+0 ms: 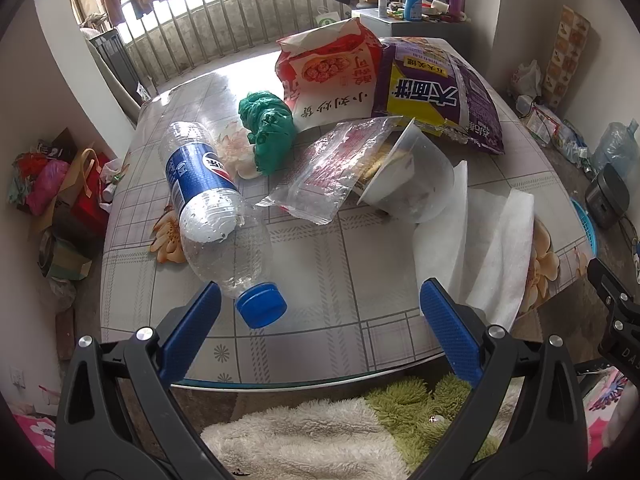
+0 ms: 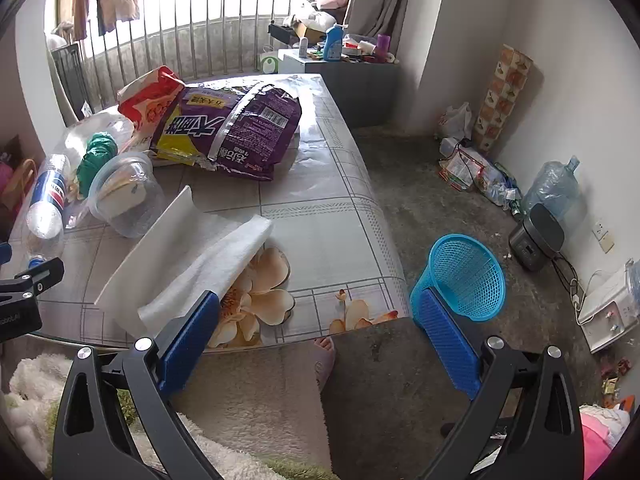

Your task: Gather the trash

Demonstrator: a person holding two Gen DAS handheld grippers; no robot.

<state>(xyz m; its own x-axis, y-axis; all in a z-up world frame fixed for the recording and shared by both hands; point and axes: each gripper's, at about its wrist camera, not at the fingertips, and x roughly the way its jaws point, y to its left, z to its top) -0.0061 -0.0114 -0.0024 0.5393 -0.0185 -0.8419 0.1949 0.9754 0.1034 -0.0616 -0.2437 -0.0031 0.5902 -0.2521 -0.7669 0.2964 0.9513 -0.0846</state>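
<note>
Trash lies on the table [image 1: 320, 272]: an empty plastic bottle [image 1: 208, 200] with a blue cap, a green crumpled bag [image 1: 266, 130], a clear wrapper [image 1: 332, 168], a tipped clear cup [image 1: 416, 180], white paper towel [image 1: 492, 248], a red-white bag [image 1: 332, 72] and a purple bag [image 1: 440, 92]. My left gripper [image 1: 320, 320] stands open over the table's near edge, the bottle cap just ahead between its blue fingers, untouched. My right gripper [image 2: 320, 332] is open above the table's near right corner. A blue mesh basket [image 2: 464, 276] stands on the floor beyond its right finger [image 2: 448, 344].
A person's fluffy white-green garment [image 1: 312, 440] and a foot [image 2: 324, 356] are below the table edge. The other gripper [image 1: 616, 320] shows at the right of the left wrist view. Clutter lines the right wall: a water jug [image 2: 556, 184] and a dark appliance [image 2: 536, 240]. A railing [image 1: 224, 16] is behind.
</note>
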